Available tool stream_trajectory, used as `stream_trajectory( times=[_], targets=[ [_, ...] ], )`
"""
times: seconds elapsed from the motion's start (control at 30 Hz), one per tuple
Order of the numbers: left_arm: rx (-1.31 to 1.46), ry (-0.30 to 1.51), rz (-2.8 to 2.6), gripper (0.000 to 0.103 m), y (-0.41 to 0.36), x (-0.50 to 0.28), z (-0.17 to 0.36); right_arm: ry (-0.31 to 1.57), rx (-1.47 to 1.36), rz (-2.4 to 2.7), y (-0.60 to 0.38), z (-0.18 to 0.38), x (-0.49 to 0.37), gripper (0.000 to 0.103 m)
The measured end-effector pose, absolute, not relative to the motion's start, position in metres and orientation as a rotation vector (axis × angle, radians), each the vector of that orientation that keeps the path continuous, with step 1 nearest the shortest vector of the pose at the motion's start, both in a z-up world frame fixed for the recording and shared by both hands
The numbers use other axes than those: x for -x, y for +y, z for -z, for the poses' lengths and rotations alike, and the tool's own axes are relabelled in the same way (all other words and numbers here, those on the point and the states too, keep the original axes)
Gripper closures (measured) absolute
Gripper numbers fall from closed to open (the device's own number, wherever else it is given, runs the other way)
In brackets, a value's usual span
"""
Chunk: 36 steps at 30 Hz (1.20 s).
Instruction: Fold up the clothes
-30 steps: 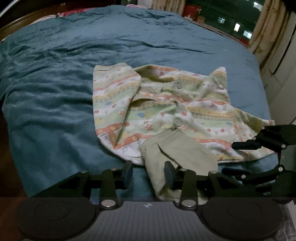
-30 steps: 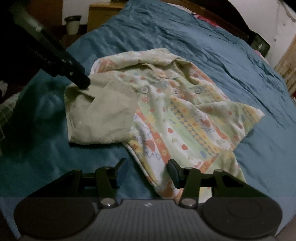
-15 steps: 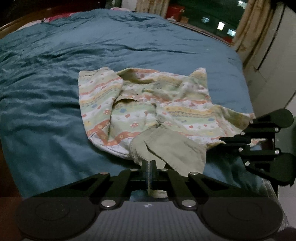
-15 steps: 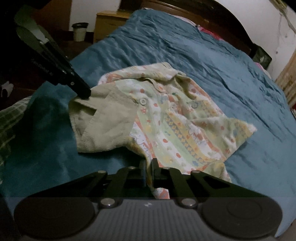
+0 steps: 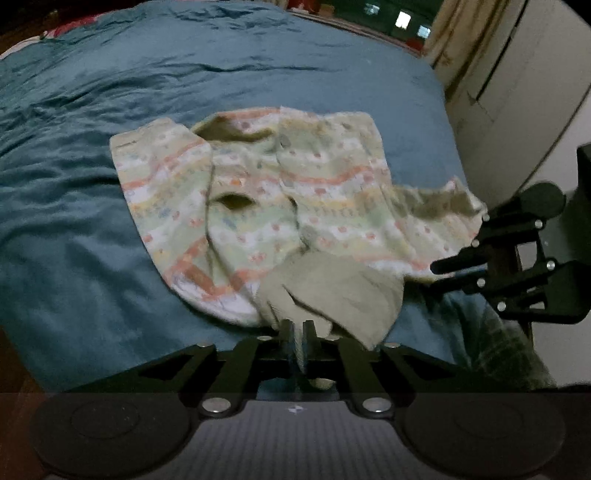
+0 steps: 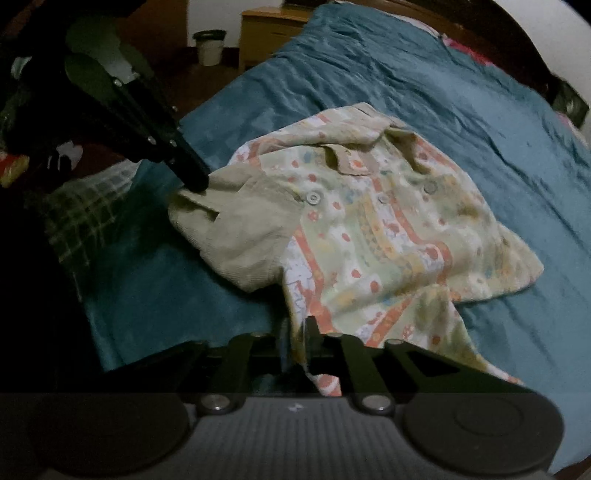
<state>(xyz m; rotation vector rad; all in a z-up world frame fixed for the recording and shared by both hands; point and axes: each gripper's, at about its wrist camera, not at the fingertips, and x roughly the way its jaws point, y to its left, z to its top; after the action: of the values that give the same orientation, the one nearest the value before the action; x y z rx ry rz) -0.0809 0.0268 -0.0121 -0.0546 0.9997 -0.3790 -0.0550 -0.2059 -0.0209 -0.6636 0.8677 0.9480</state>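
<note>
A small patterned shirt (image 5: pixel 266 192) with pastel stripes, buttons and a plain beige lining lies on a blue bed cover (image 5: pixel 92 229). My left gripper (image 5: pixel 298 334) is shut on the turned-over beige corner (image 5: pixel 332 295) at the near hem. My right gripper (image 6: pixel 295 341) is shut on the other near hem corner of the shirt (image 6: pixel 388 236). Both corners are lifted off the bed while the collar end rests on it. The right gripper shows in the left wrist view (image 5: pixel 439 266), and the left gripper shows in the right wrist view (image 6: pixel 195 182).
The blue cover (image 6: pixel 480 96) spreads over the whole bed. A wooden nightstand (image 6: pixel 273 29) and a small bin (image 6: pixel 208 46) stand beyond the bed's far corner. A checked cloth (image 6: pixel 85 206) lies at the near bed edge. A wall and curtain (image 5: pixel 454 33) are on the right.
Both grippers went from open to shut on the shirt's near hem corners, then lifted them. The near half of the shirt has risen off the bed.
</note>
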Motion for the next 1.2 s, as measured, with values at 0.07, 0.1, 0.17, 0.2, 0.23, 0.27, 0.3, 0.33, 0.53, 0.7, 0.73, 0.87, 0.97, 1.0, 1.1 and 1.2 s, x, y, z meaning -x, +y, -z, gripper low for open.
stream_trajectory(
  times=[0.07, 0.1, 0.17, 0.2, 0.23, 0.27, 0.3, 0.33, 0.53, 0.7, 0.73, 0.87, 0.97, 1.0, 1.1, 1.2],
  targets=[
    [0.043, 0.960, 0.362, 0.076, 0.033, 0.074, 0.003, 0.874, 0.613, -0.944, -0.211, 0.012, 0.045, 0.092],
    [0.040, 0.944, 0.350, 0.064, 0.035, 0.071, -0.001, 0.877, 0.588, -0.941, -0.213, 0.008, 0.040, 0.092],
    [0.040, 0.918, 0.309, 0.063, 0.042, 0.061, -0.006, 0.881, 0.539, -0.920, -0.218, 0.000, 0.030, 0.089],
    [0.045, 0.908, 0.284, 0.063, 0.046, 0.054, -0.006, 0.882, 0.518, -0.903, -0.220, -0.002, 0.024, 0.088],
    [0.060, 0.902, 0.252, 0.062, 0.052, 0.044, -0.005, 0.880, 0.497, -0.879, -0.221, -0.004, 0.017, 0.087],
    [0.077, 0.899, 0.218, 0.061, 0.057, 0.033, -0.004, 0.879, 0.475, -0.852, -0.223, -0.006, 0.009, 0.082],
    [0.096, 0.897, 0.181, 0.058, 0.062, 0.023, -0.001, 0.881, 0.453, -0.824, -0.224, -0.006, 0.001, 0.080],
    [0.114, 0.896, 0.141, 0.058, 0.068, 0.012, 0.002, 0.881, 0.433, -0.797, -0.225, -0.006, -0.007, 0.079],
    [0.230, 0.903, -0.071, 0.052, 0.102, -0.050, 0.028, 0.893, 0.342, -0.641, -0.233, 0.004, -0.059, 0.075],
    [0.291, 0.886, -0.149, 0.052, 0.125, -0.090, 0.043, 0.891, 0.246, -0.542, -0.243, 0.011, -0.093, 0.075],
    [0.302, 0.882, -0.157, 0.052, 0.128, -0.097, 0.045, 0.889, 0.230, -0.528, -0.244, 0.012, -0.098, 0.074],
    [0.323, 0.887, -0.172, 0.053, 0.134, -0.124, 0.056, 0.887, 0.172, -0.475, -0.249, 0.017, -0.119, 0.071],
    [0.347, 0.901, -0.170, 0.054, 0.137, -0.138, 0.066, 0.883, 0.157, -0.452, -0.251, 0.020, -0.129, 0.071],
    [0.357, 0.907, -0.172, 0.054, 0.138, -0.142, 0.069, 0.882, 0.147, -0.442, -0.251, 0.021, -0.132, 0.071],
    [0.403, 0.923, -0.183, 0.066, 0.142, -0.151, 0.080, 0.884, 0.119, -0.419, -0.254, 0.024, -0.140, 0.071],
    [0.441, 0.915, -0.190, 0.096, 0.149, -0.151, 0.082, 0.884, 0.119, -0.404, -0.255, 0.027, -0.143, 0.071]
  ],
)
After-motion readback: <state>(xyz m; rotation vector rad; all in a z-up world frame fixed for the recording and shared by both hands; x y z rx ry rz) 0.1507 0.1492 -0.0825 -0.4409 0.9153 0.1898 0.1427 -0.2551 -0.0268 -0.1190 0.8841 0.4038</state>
